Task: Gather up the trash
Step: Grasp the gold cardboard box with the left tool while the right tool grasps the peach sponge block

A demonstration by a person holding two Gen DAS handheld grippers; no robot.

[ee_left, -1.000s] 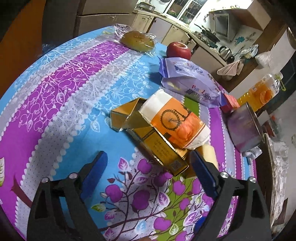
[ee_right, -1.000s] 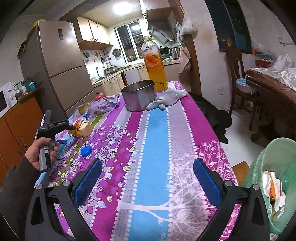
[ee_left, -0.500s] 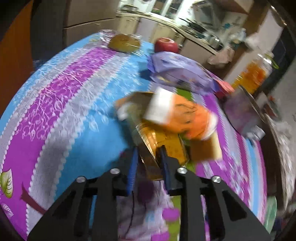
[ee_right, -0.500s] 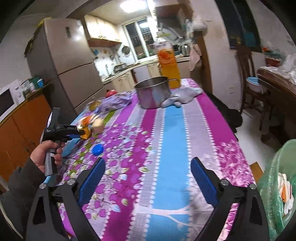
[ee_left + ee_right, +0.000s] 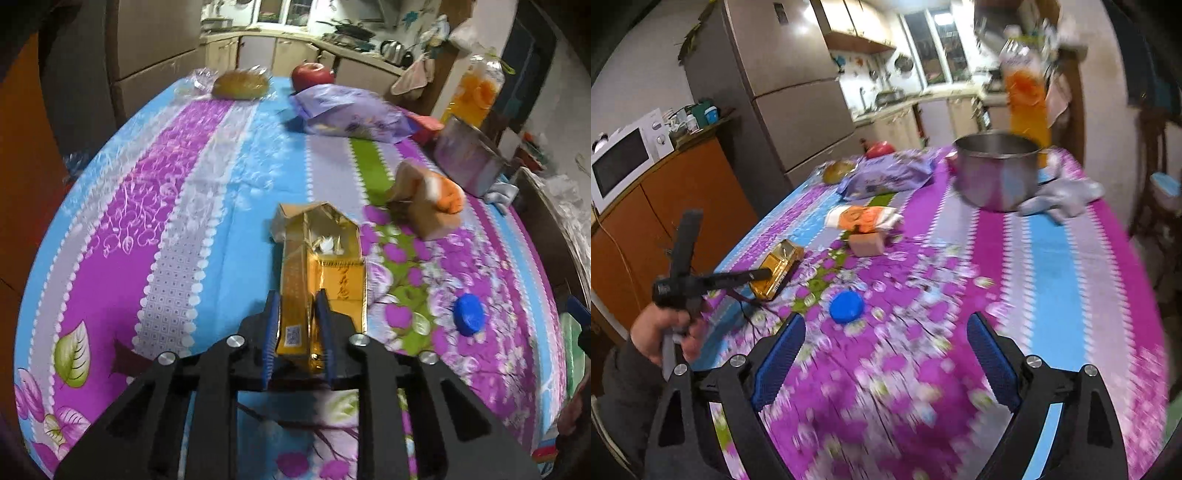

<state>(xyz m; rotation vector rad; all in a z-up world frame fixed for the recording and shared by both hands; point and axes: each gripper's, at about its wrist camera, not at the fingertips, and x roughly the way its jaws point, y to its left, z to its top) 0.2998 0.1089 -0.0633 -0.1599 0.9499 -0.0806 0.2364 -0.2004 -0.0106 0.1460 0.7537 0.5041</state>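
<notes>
My left gripper (image 5: 297,325) is shut on an open gold cardboard box (image 5: 321,266) and holds it over the flowered tablecloth; the box also shows in the right wrist view (image 5: 777,267). An orange and white wrapper (image 5: 436,188) and a tan block (image 5: 430,218) lie apart from the box, to the right; in the right wrist view they are the wrapper (image 5: 864,218) and the block (image 5: 867,243). A blue bottle cap (image 5: 468,314) lies on the cloth, also seen from the right wrist (image 5: 846,306). My right gripper (image 5: 886,356) is open and empty above the table.
A purple snack bag (image 5: 354,114), a red apple (image 5: 312,74) and a wrapped bun (image 5: 242,85) lie at the far end. A steel pot (image 5: 997,173), a grey cloth (image 5: 1063,194) and an orange juice bottle (image 5: 1025,96) stand at the far right.
My left gripper closed on the gold box and pulled it out from under the orange wrapper, which now lies apart. My right gripper swung left toward the table's middle and stayed open.
</notes>
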